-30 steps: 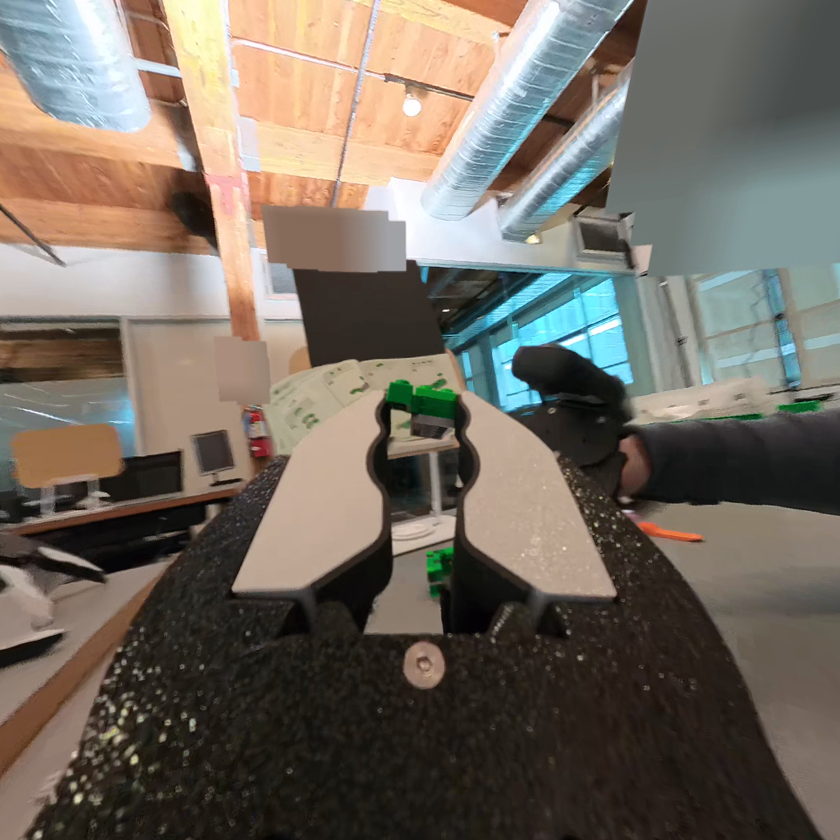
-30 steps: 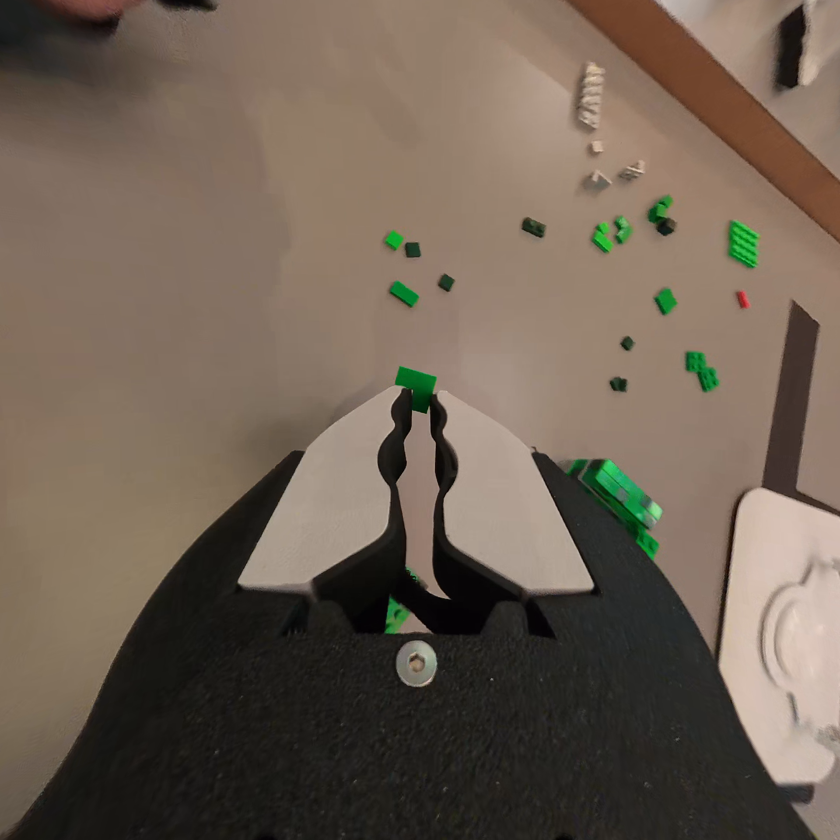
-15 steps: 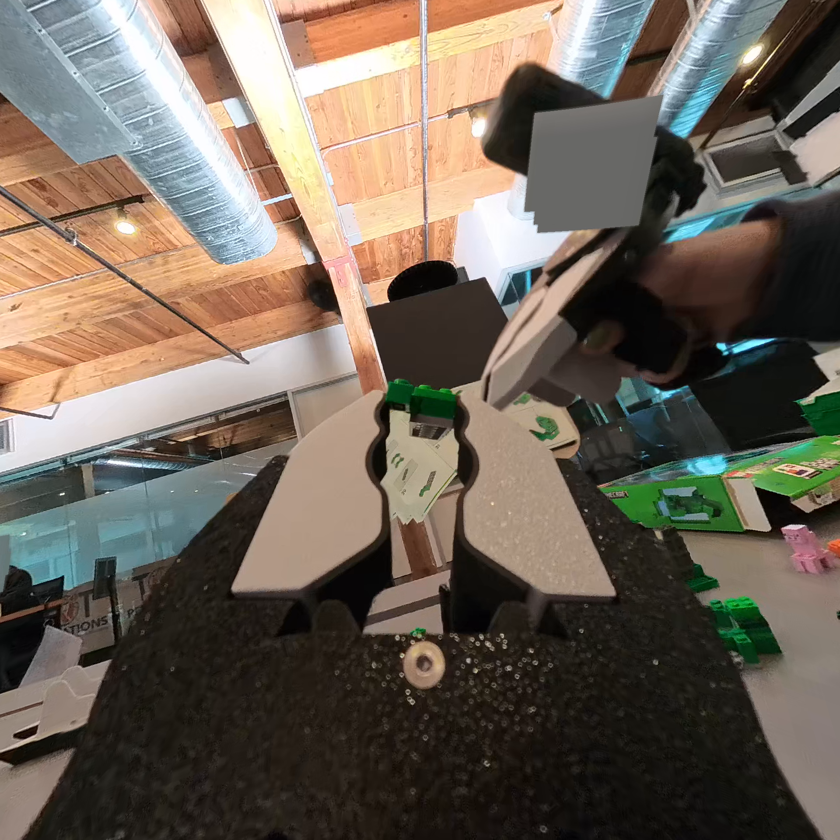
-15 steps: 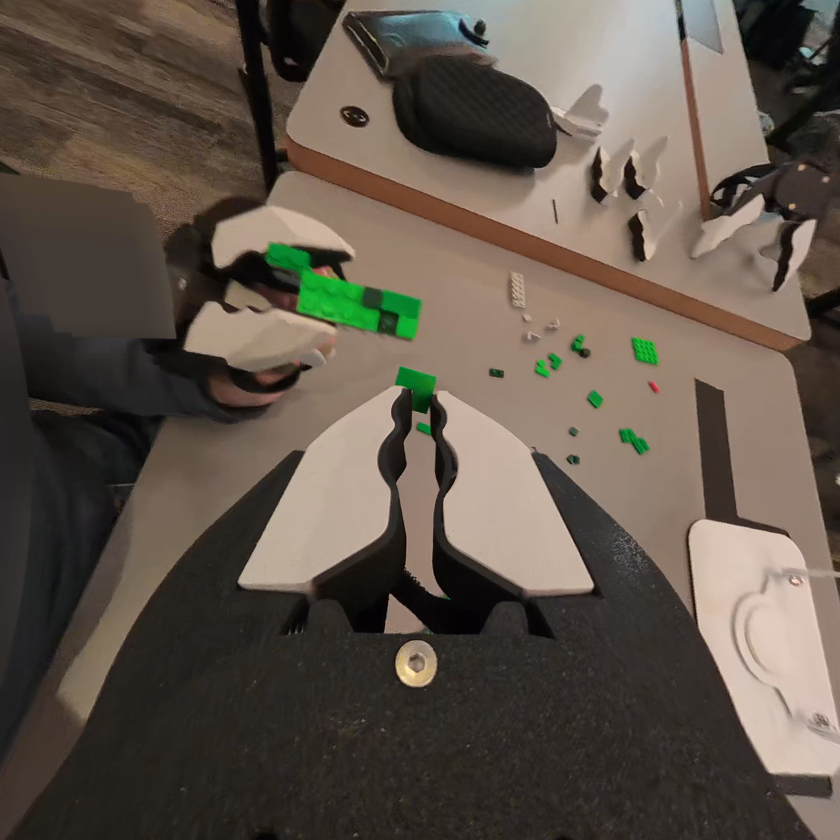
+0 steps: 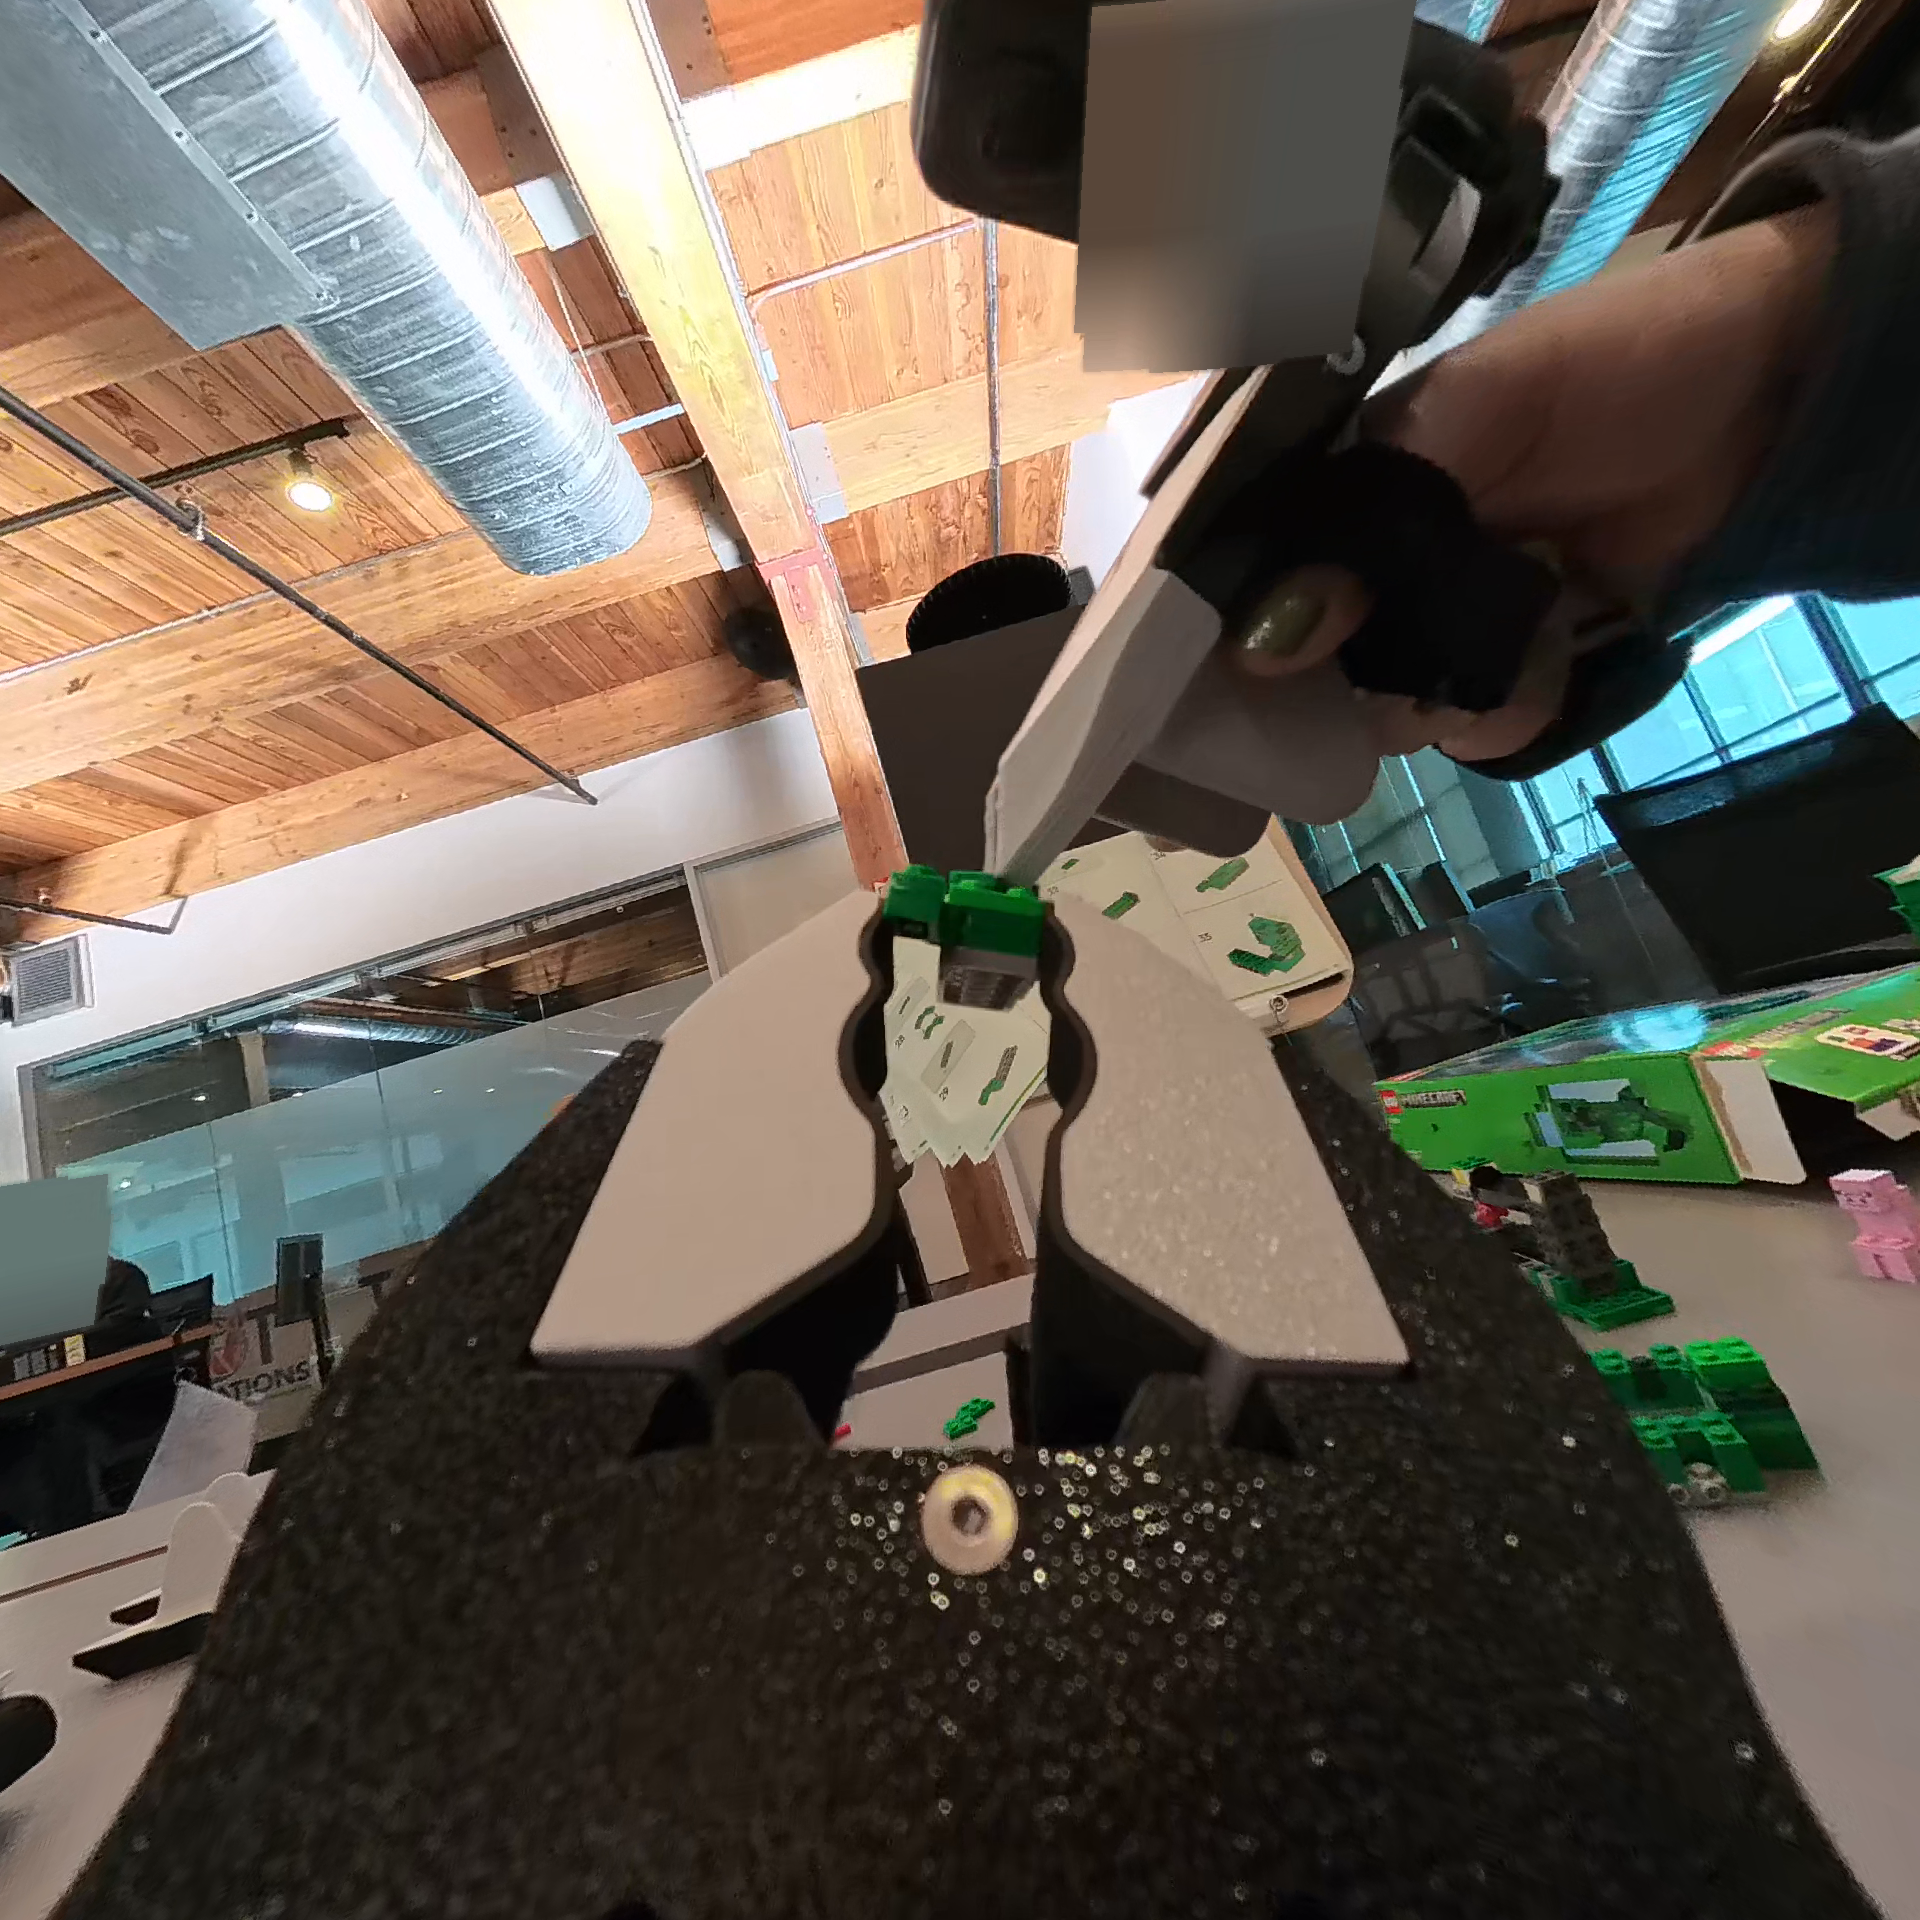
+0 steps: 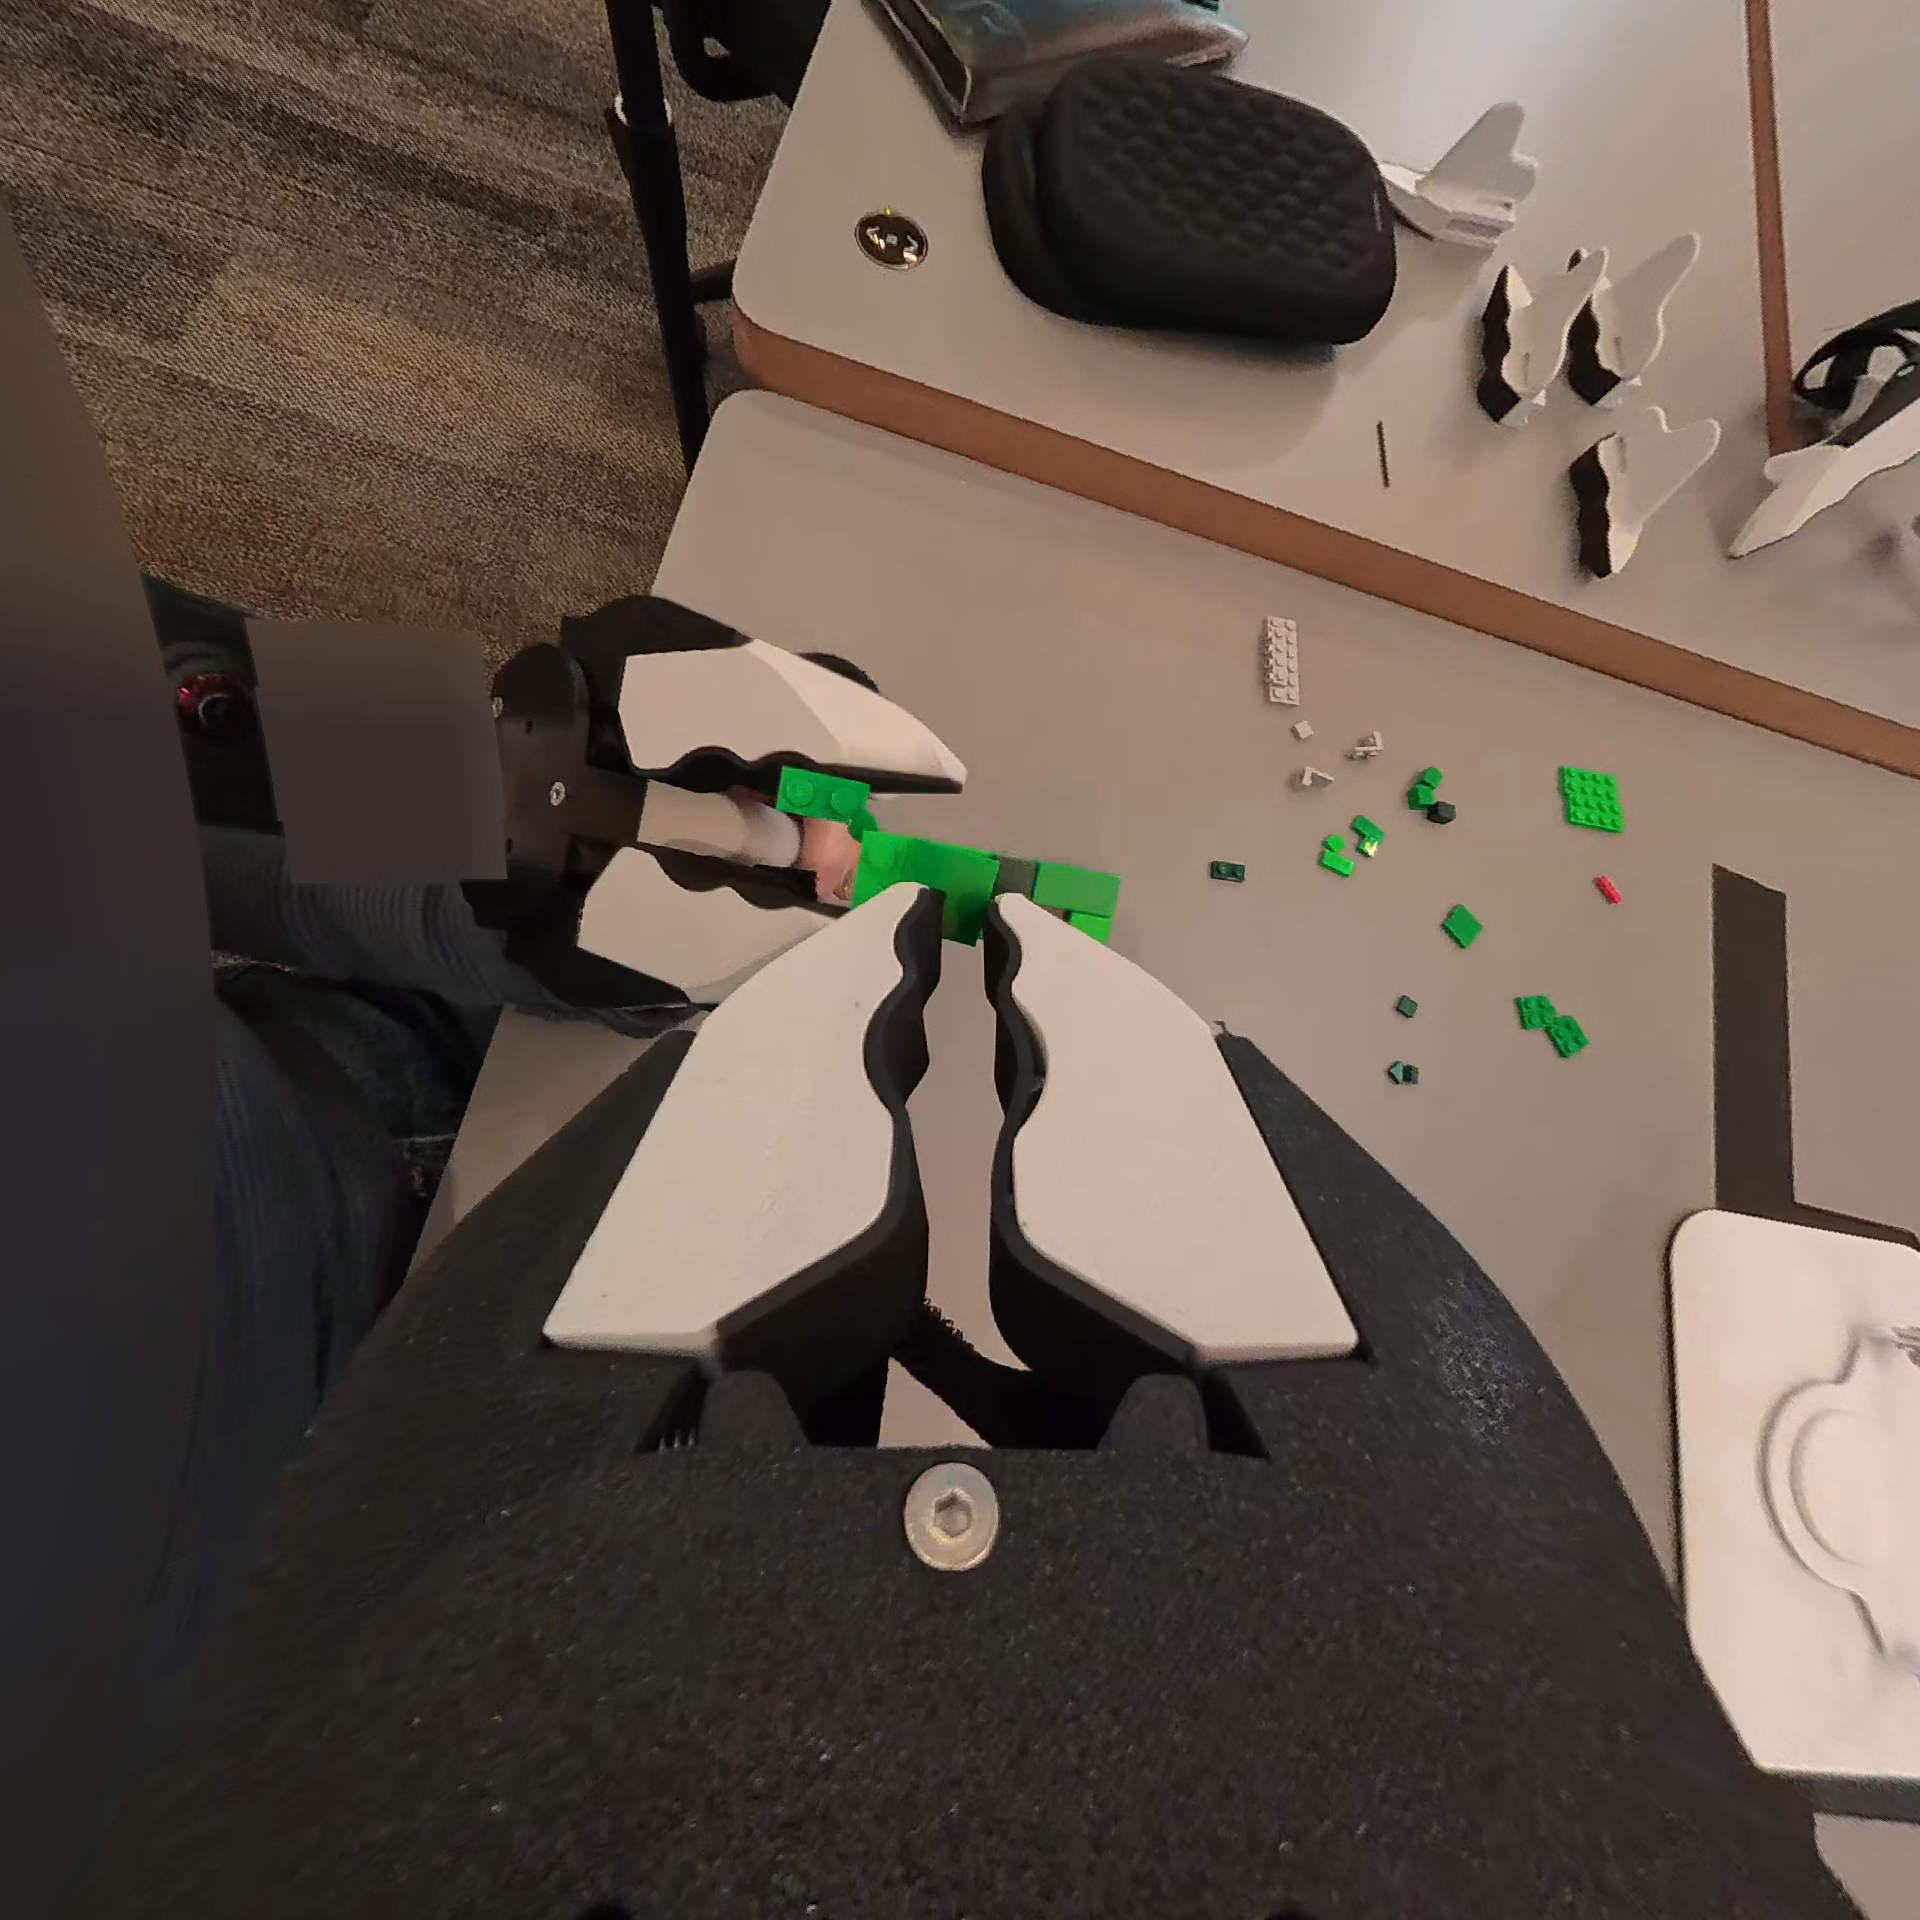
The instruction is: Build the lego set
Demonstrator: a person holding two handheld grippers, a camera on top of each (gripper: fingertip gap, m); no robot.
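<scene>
Right wrist view: right gripper (image 6: 961,914) pinches a small green plate (image 6: 961,923) against the green brick assembly (image 6: 1039,883), clamped in the left gripper (image 6: 883,842) above the table (image 6: 1039,665).

We see a bright green lego assembly (image 6: 987,883) with one dark grey-green brick in it. Loose pieces (image 6: 1455,883) on the pale grey table (image 6: 1039,623) are mostly green, a few light grey, one red. Our gripper fingers (image 6: 779,1143) are off-white with black inner edges. The box (image 5: 1579,1117) is green, the small pig figure (image 5: 1881,1236) pink.
</scene>
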